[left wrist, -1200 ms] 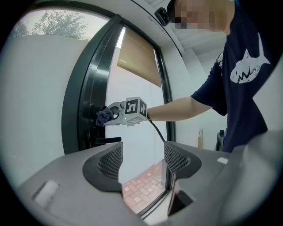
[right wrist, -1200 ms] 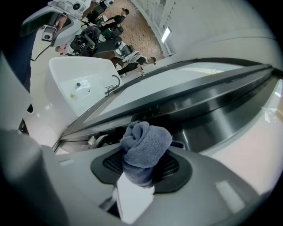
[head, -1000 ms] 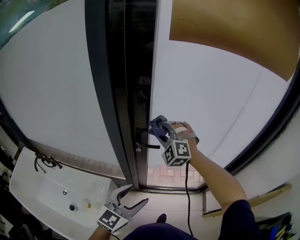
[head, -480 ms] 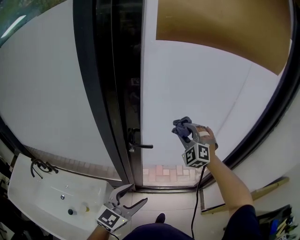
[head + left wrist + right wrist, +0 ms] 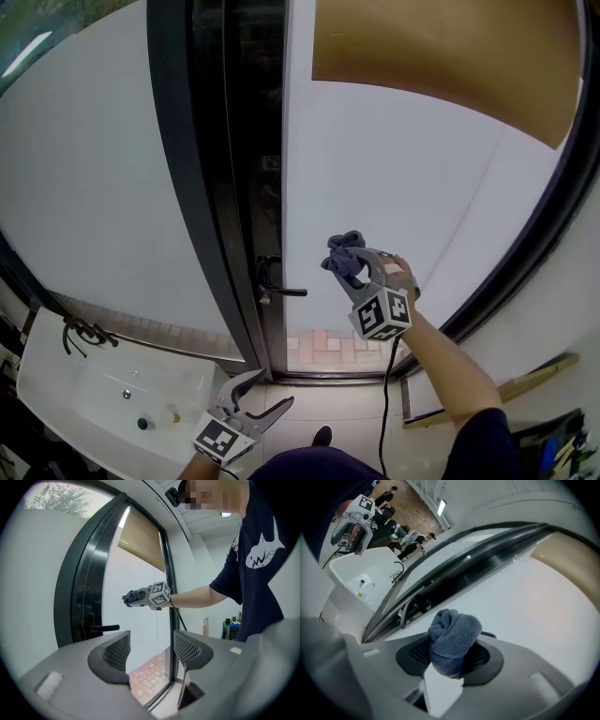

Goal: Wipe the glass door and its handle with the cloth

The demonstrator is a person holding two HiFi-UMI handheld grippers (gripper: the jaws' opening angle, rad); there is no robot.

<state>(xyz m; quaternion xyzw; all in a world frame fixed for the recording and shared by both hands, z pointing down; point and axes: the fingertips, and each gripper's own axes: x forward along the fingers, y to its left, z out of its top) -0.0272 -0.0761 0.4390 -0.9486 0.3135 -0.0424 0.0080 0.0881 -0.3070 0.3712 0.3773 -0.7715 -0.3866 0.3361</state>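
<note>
My right gripper [image 5: 349, 266] is shut on a bunched blue-grey cloth [image 5: 344, 251] [image 5: 453, 639], held up against the frosted glass door [image 5: 412, 178] to the right of the black lever handle [image 5: 281, 290]. In the left gripper view the cloth [image 5: 132, 597] shows at the pane, above and right of the handle [image 5: 104, 628]. My left gripper [image 5: 255, 401] hangs low near the floor, jaws open and empty [image 5: 149, 654], away from the door.
A dark door frame [image 5: 202, 187] runs down left of the handle. A white washbasin [image 5: 103, 394] with a black tap [image 5: 82, 330] sits at lower left. Reddish paving [image 5: 328, 345] shows through the clear bottom strip of the glass.
The right gripper with the cloth moved from the handle rightward across the glass, then back a little leftward and up. The left gripper stayed put.
</note>
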